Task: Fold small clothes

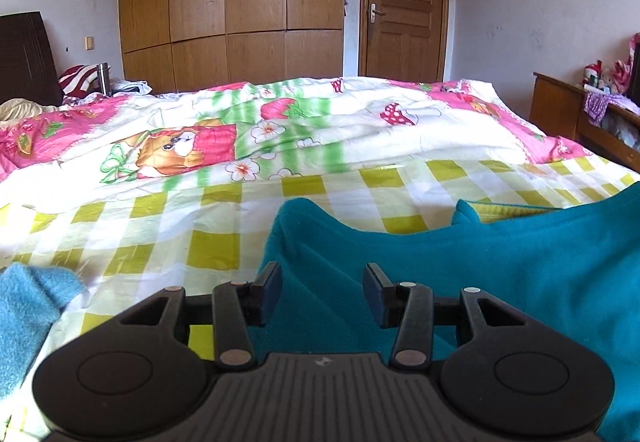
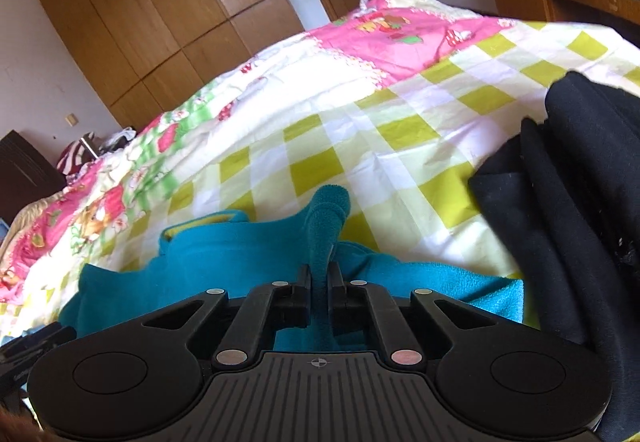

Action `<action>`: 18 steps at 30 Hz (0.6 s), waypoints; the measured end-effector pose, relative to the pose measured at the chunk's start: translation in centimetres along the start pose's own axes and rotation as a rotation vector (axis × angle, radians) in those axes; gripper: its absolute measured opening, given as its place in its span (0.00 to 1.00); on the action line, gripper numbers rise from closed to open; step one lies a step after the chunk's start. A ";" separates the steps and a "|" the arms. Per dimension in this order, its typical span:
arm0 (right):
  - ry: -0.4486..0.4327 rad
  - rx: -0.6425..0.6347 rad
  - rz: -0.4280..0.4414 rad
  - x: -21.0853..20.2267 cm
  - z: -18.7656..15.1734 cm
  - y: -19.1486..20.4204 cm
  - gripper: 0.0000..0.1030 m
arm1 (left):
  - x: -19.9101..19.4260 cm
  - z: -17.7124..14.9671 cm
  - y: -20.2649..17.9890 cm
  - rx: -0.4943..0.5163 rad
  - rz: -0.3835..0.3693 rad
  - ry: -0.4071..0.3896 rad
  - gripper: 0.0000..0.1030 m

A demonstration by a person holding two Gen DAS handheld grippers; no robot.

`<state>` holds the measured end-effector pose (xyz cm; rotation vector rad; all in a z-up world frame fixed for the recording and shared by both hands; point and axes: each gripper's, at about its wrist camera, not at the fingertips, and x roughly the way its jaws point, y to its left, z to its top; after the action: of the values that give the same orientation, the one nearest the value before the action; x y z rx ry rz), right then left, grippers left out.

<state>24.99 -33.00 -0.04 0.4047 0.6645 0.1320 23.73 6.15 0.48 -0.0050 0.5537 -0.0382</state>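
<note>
The teal fleece garment (image 2: pixel 224 254) lies low in the frame on the yellow-checked bed sheet (image 2: pixel 360 146). The right tool (image 2: pixel 319 292) pinches only a narrow ridge, which may slip; the left tool (image 1: pixel 322 294) gapes half-wide, gripping nothing, so the fold could sag.

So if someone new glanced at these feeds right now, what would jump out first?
Probably the teal garment spread on the checked sheet, with the right gripper shut on a bunched fold of it. The left gripper stands open above the same cloth. A dark garment lies to the right.
</note>
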 end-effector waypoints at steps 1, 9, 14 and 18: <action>-0.023 -0.001 0.019 -1.4 0.2 0.3 0.06 | -0.3 0.0 -0.2 0.019 0.009 -0.014 0.56; -0.110 0.072 -0.100 -6.4 -1.6 -2.1 0.06 | 4.5 -2.1 -3.5 0.181 0.058 0.061 0.69; 0.057 0.147 -0.244 0.5 -4.0 -6.3 0.07 | 5.8 -3.2 -2.8 0.158 0.071 0.108 0.74; 0.016 0.042 -0.259 -0.1 -3.4 -4.2 0.13 | 4.0 -2.9 -2.4 0.152 0.102 0.044 0.73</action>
<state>22.72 -35.75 -4.14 0.3548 0.7308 -0.1246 25.52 3.58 -4.04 0.1730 0.5930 0.0195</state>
